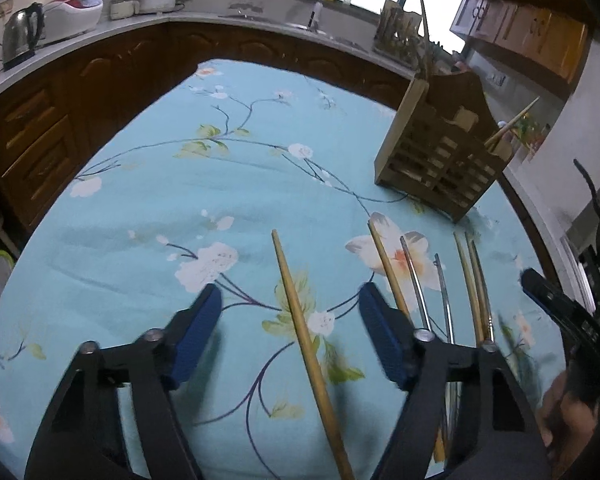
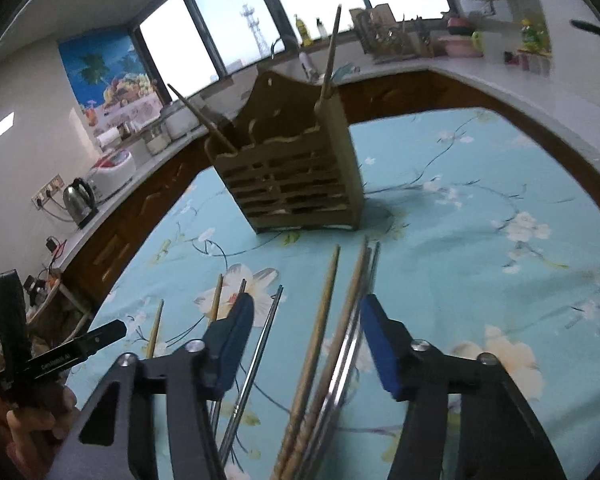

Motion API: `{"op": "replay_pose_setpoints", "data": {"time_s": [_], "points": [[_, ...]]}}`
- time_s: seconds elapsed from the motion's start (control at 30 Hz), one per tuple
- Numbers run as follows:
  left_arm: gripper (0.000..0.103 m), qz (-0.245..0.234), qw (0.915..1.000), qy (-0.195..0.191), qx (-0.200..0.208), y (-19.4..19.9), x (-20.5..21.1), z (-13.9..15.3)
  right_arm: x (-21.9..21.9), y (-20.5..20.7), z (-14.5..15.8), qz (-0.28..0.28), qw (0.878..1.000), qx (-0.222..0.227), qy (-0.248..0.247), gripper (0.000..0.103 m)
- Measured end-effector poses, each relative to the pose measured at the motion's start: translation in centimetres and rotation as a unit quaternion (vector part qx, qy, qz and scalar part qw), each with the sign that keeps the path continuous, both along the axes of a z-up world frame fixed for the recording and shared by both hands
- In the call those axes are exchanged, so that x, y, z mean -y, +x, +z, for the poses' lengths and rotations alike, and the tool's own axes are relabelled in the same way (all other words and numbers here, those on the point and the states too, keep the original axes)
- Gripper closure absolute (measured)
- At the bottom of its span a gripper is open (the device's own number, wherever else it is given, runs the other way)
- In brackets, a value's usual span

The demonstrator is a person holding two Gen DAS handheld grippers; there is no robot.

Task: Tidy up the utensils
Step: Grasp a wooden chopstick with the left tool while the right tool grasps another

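A wooden slatted utensil holder (image 1: 440, 160) (image 2: 296, 176) stands on the floral blue tablecloth with two wooden chopsticks (image 2: 328, 60) sticking out of it. Several wooden and metal chopsticks lie loose on the cloth in front of it. My left gripper (image 1: 290, 316) is open just above the cloth, straddling one wooden chopstick (image 1: 304, 336). My right gripper (image 2: 306, 334) is open over a bunch of wooden chopsticks (image 2: 320, 332) and metal ones (image 2: 260, 344). The right gripper's black body shows at the right edge of the left wrist view (image 1: 560, 312).
The tablecloth (image 1: 148, 208) covers a table ringed by a kitchen counter with brown cabinets (image 1: 40, 140). A kettle (image 1: 20, 36) and a rice cooker (image 1: 74, 12) stand on the counter. The left gripper's handle and a hand (image 2: 40, 364) show at the lower left of the right wrist view.
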State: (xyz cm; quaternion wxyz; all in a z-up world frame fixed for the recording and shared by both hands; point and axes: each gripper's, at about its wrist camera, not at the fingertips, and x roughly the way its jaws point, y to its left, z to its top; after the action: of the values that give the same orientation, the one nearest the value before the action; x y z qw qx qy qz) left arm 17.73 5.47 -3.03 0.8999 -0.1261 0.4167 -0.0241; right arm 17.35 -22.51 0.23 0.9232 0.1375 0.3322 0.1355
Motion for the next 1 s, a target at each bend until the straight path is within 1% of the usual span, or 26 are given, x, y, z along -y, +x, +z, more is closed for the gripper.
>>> {"op": "replay_pose_setpoints", "data": {"time_s": [0.03, 0.07, 0.1, 0.17, 0.23, 0.37, 0.43, 0.53, 0.57, 0.6, 0.67, 0.7, 0.73, 0.77, 0.8, 0.87, 0.93, 1.0], "points": [[0.043, -0.003, 1.0000, 0.001, -0.007, 0.4, 0.1, -0.2, -0.3, 0.8, -0.3, 0.004, 1.000, -0.008, 0.000, 0.058], [0.044, -0.007, 0.9998, 0.000, -0.017, 0.9, 0.2, -0.5, -0.5, 1.6, -0.6, 0.007, 1.000, -0.016, -0.001, 0.064], [0.047, -0.009, 0.9997, -0.001, -0.022, 1.2, 0.2, -0.7, -0.7, 2.4, -1.0, 0.008, 1.000, -0.026, -0.002, 0.066], [0.052, -0.015, 0.9993, -0.001, -0.033, 1.8, 0.3, -1.1, -0.9, 3.6, -1.6, 0.009, 0.999, -0.038, 0.002, 0.067], [0.061, -0.019, 0.9989, -0.002, -0.042, 2.4, 0.3, -1.5, -1.0, 4.6, -1.9, 0.008, 0.999, -0.046, 0.001, 0.071], [0.063, -0.020, 0.9980, -0.008, -0.059, 3.6, 0.2, -2.2, -1.6, 6.5, -2.4, 0.013, 0.998, -0.057, -0.013, 0.072], [0.063, -0.023, 0.9976, -0.007, -0.065, 4.1, 0.3, -2.5, -1.8, 7.3, -2.7, 0.013, 0.998, -0.062, -0.028, 0.074], [0.064, -0.028, 0.9977, 0.003, -0.062, 4.7, 0.6, -2.5, -2.4, 8.8, -3.6, 0.014, 0.995, -0.082, -0.058, 0.076], [0.064, -0.029, 0.9977, 0.006, -0.061, 4.8, 0.7, -2.6, -2.6, 9.2, -4.0, 0.012, 0.993, -0.093, -0.073, 0.079], [0.065, -0.030, 0.9977, 0.011, -0.059, 5.0, 0.8, -2.6, -2.9, 9.2, -4.0, 0.009, 0.992, -0.083, -0.089, 0.081], [0.074, -0.035, 0.9971, 0.037, -0.055, 5.3, 1.5, -2.6, -3.6, 9.3, -4.0, 0.009, 0.990, -0.083, -0.117, 0.081], [0.084, -0.038, 0.9966, 0.049, -0.054, 5.5, 1.7, -2.7, -4.1, 9.3, -4.0, 0.009, 0.988, -0.080, -0.134, 0.082], [0.090, -0.041, 0.9961, 0.059, -0.052, 5.6, 1.9, -2.7, -4.4, 9.2, -4.0, 0.009, 0.986, -0.077, -0.145, 0.082], [0.094, -0.046, 0.9955, 0.066, -0.051, 5.7, 2.1, -2.8, -4.8, 9.2, -4.0, 0.010, 0.985, -0.075, -0.155, 0.084], [0.095, -0.050, 0.9952, 0.069, -0.049, 5.8, 2.2, -2.8, -4.9, 9.1, -4.0, 0.011, 0.984, -0.074, -0.159, 0.087], [0.096, -0.055, 0.9947, 0.073, -0.047, 6.0, 2.2, -2.8, -4.9, 9.2, -4.1, 0.012, 0.984, -0.077, -0.159, 0.094], [0.099, -0.056, 0.9947, 0.073, -0.047, 6.0, 2.1, -2.7, -4.7, 9.2, -4.1, 0.011, 0.986, -0.078, -0.149, 0.094], [0.099, -0.057, 0.9953, 0.059, -0.050, 6.1, 1.7, -2.6, -4.4, 9.1, -4.0, 0.010, 0.988, -0.080, -0.130, 0.096]]}}
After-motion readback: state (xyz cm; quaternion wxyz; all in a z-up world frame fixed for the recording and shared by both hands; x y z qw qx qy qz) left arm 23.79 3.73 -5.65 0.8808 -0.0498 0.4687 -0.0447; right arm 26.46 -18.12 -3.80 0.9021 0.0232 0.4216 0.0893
